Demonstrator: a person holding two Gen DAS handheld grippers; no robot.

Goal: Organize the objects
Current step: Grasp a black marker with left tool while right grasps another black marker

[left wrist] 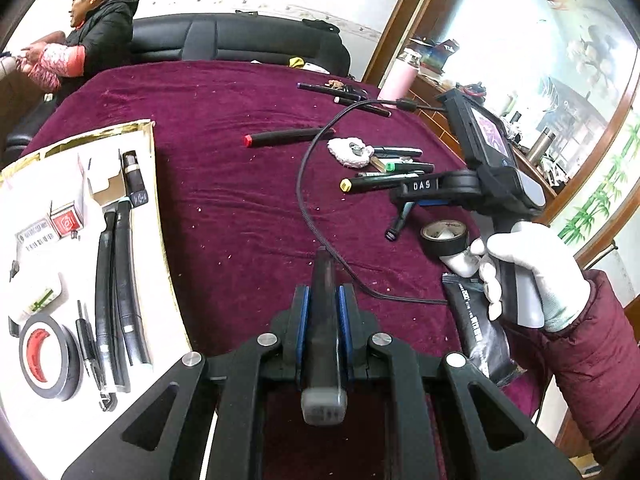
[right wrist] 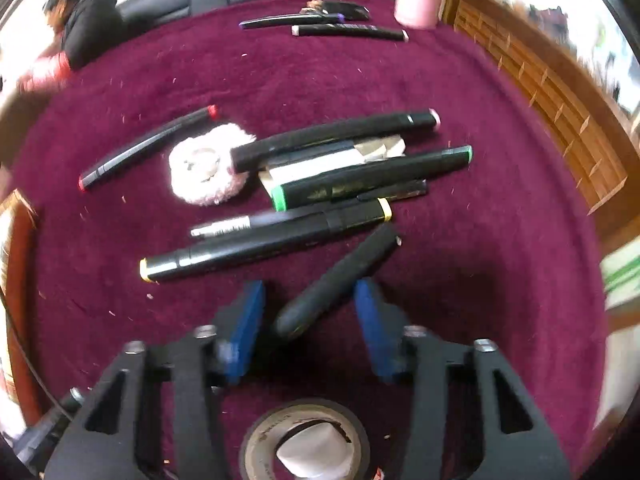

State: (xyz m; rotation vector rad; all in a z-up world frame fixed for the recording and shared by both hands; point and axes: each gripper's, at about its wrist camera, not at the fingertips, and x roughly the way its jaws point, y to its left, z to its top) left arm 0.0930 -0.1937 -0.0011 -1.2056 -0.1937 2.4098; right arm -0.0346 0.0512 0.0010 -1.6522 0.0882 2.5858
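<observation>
Near the desk's left edge, white tray (left wrist: 24,208) already loaded with pens and tape. Left gripper (left wrist: 323,312) clenched on a dark marker (left wrist: 323,344), long axis running straight out between the fingers. Further right, right gripper (right wrist: 308,312) straddling another black marker (right wrist: 340,280), lying diagonally, fingers not visibly pressing. Far tip blurred; contact hard to judge.
</observation>
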